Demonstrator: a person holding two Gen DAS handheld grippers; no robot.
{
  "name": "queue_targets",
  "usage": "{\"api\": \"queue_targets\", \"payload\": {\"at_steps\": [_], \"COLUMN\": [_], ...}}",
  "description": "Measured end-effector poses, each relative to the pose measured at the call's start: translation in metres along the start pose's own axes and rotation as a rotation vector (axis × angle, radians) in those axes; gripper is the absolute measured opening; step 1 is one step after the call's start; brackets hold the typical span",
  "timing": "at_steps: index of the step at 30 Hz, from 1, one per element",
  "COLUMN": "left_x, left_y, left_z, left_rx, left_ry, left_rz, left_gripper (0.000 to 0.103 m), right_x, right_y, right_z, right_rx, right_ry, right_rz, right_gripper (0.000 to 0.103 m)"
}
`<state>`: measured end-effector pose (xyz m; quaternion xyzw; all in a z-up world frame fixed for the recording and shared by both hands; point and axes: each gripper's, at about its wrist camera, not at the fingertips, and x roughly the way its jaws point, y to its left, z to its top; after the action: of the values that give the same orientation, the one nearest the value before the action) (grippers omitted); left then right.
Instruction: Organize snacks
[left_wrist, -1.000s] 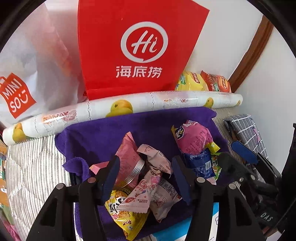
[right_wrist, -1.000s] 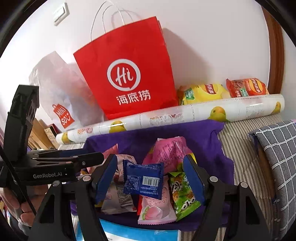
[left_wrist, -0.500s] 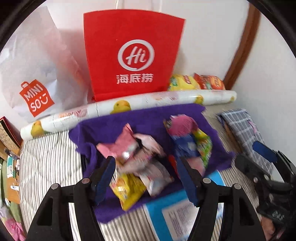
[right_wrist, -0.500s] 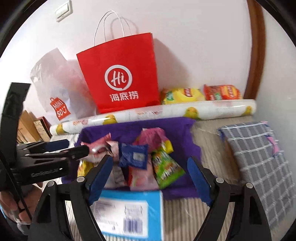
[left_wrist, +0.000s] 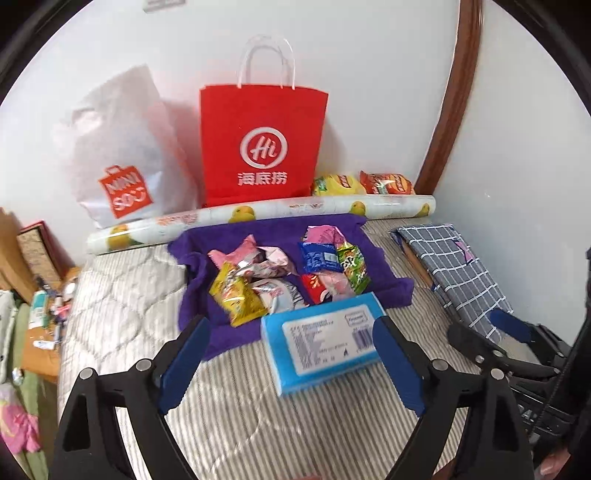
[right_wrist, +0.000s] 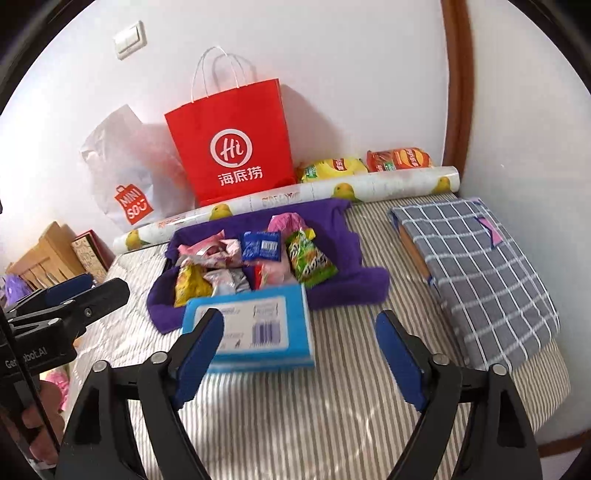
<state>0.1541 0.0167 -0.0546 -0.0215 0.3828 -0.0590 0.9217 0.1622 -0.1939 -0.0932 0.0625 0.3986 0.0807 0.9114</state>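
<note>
Both the left gripper (left_wrist: 290, 363) and right gripper (right_wrist: 299, 356) are seen opening, fingers apart and empty, above the striped bed (right_wrist: 332, 424); assorted snack packets (left_wrist: 291, 273) are piled on a purple towel (left_wrist: 384, 273).

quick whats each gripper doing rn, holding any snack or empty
Left gripper: jaws opening, nothing between them, clear of the snacks.
Right gripper: jaws opening, nothing held.

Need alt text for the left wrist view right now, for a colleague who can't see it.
Left tongs, empty and opening, hover over a striped mattress near a blue box. Beyond lie snack packets on a purple towel, a red paper bag against the wall.
</note>
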Motion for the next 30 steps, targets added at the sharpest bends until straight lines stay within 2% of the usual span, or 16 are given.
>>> {"api": "queue_targets", "payload": {"at_steps": [2, 4, 5, 9, 15, 20, 30], "left_x": [-0.013, -0.026, -0.031, -0.056, -0.081, -0.095, -0.115], "left_y": [-0.003, -0.007, -0.009, -0.017, -0.027, -0.034, -0.05], "left_z": [-0.008, -0.017, -0.021, -0.035, -0.054, -0.066, -0.071], "left_rx": [0.002, 0.002, 0.0, 0.011, 0.011, 0.005, 0.037], "left_ry": [-0.01, -0.017, -0.02, -0.044, -0.066, -0.075, -0.105], "left_rz": [0.008, 0.001, 0.002, 0.035, 0.054, 0.035, 0.029], "left_gripper": [0.092, 0.094, 0.095, 0.095, 0.095, 0.095, 0.095], "right_x": [-0.018, -0.034, -0.045, -0.069, -0.105, -0.124, -0.142], "right_y": [0.001, 0.002, 0.004, 0.004, -0.005, -0.01, -0.014], "right_z": [-0.009, -0.016, -0.022, -0.036, -0.054, -0.062, -0.069], "right_rx": [-0.008, -0.021, -0.032, -0.055, -0.036, -0.023, -0.019], "right_ry": [-0.024, -0.049, -0.065, -0.071, -0.094, -0.112, -0.142], "right_rz": [-0.014, -0.032, -0.045, -0.082, -0.084, -0.092, -0.109], "right_gripper": [0.093, 0.102, 0.103, 0.103, 0.103, 0.103, 0.103]}}
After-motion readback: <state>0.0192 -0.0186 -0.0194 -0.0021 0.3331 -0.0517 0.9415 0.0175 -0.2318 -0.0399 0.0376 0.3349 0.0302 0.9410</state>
